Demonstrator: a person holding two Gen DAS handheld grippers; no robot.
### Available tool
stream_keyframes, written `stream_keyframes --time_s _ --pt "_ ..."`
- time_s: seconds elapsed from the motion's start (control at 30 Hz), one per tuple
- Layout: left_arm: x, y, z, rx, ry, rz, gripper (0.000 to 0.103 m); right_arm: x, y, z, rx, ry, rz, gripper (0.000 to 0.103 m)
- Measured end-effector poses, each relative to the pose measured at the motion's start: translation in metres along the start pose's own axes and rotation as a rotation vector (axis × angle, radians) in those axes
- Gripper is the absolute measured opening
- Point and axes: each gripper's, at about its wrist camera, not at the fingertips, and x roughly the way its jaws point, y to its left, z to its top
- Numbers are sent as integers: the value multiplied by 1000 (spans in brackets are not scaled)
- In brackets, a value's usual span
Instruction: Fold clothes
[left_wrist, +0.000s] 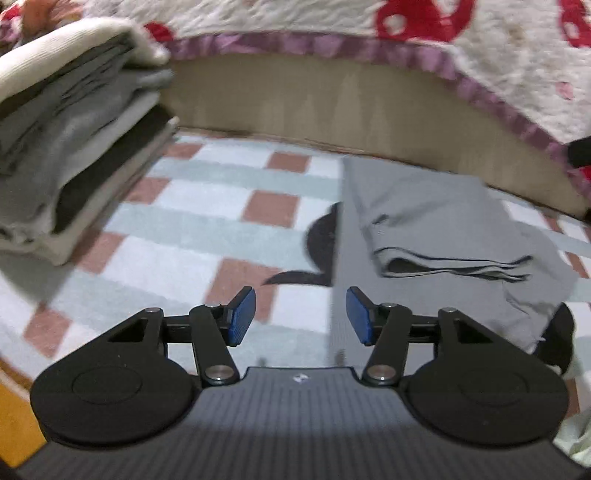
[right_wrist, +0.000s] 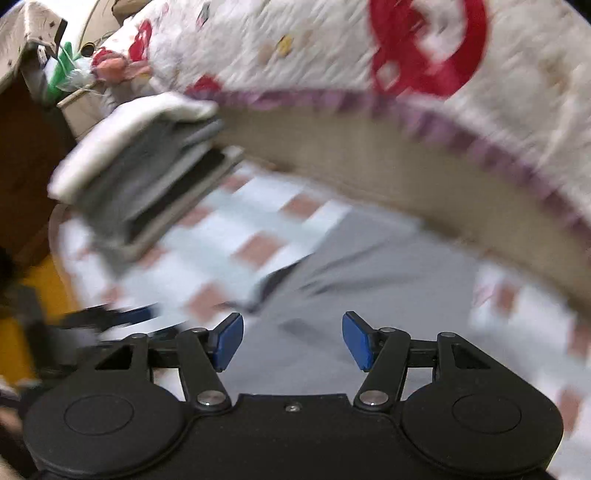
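A grey garment (left_wrist: 436, 229) lies partly folded on the checked bed cover (left_wrist: 207, 221), right of centre in the left wrist view. My left gripper (left_wrist: 301, 315) is open and empty, just above the garment's near left edge. In the blurred right wrist view the same grey garment (right_wrist: 369, 266) lies ahead of my right gripper (right_wrist: 291, 341), which is open and empty above it. A stack of folded clothes (left_wrist: 70, 147) in white, grey and black stands at the left, and it also shows in the right wrist view (right_wrist: 147, 173).
A fluffy white blanket with red shapes and a purple trim (left_wrist: 406, 29) hangs over a tan headboard (left_wrist: 332, 107) at the back. A dark shape (left_wrist: 321, 240) is printed on the cover by the garment. A wooden edge (right_wrist: 33, 155) and yellow floor (right_wrist: 55, 291) lie at the left.
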Motion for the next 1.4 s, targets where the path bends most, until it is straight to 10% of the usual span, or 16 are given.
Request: stream_keyframes --time_s 0.1,0.3,0.53,0.7,0.77,0.8,0.83,0.9,1.17,1.4 --pt "9 -17 0 79 -12 -84 55 23 -57 -40 45 -19 -44 65" --pt "55 -55 4 286 -60 -138 60 77 -164 -118 621 -27 47 66" --pt "118 -73 10 313 -4 -155 60 102 -192 -166 767 -71 114 66" --pt "143 -78 18 285 4 -170 60 119 -191 -152 757 -73 183 66" --pt "146 -82 26 302 24 -149 40 126 -192 -144 753 -71 201 66" --pt "147 -84 30 311 34 -139 13 125 -192 -137 749 -71 214 66" --pt "149 -87 34 318 43 -129 7 125 -192 -131 744 -70 228 51" --pt "138 -88 48 310 39 -109 7 124 -192 -117 736 -70 254 11" --pt "113 -61 116 116 -71 -78 6 107 -203 -49 822 -105 386 11" --pt "103 -54 87 142 -69 -23 4 108 -199 -63 830 -76 391 11"
